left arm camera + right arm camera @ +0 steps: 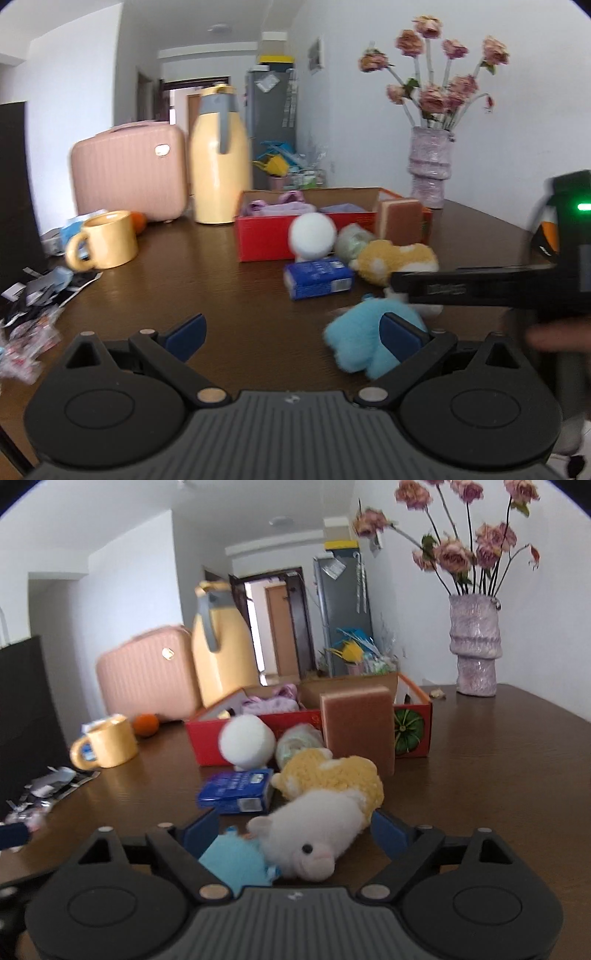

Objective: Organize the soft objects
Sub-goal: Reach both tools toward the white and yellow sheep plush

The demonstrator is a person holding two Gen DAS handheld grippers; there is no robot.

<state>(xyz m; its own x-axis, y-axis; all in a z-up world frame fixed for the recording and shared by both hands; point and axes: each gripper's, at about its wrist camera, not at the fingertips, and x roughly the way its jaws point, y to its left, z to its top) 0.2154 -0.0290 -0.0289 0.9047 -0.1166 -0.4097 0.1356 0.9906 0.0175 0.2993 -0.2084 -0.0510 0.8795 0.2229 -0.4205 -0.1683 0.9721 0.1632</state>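
A red cardboard box with purple cloth inside sits mid-table. In front of it lie a white fluffy ball, a pale green soft toy, a sponge leaning on the box, a yellow plush, a blue tissue pack, a white plush and a light blue plush. My left gripper is open, its right finger at the blue plush. My right gripper is open around the white plush.
A yellow mug, an orange, a pink case, a yellow thermos and a purple vase with flowers stand on the brown table. Wrappers litter the left edge.
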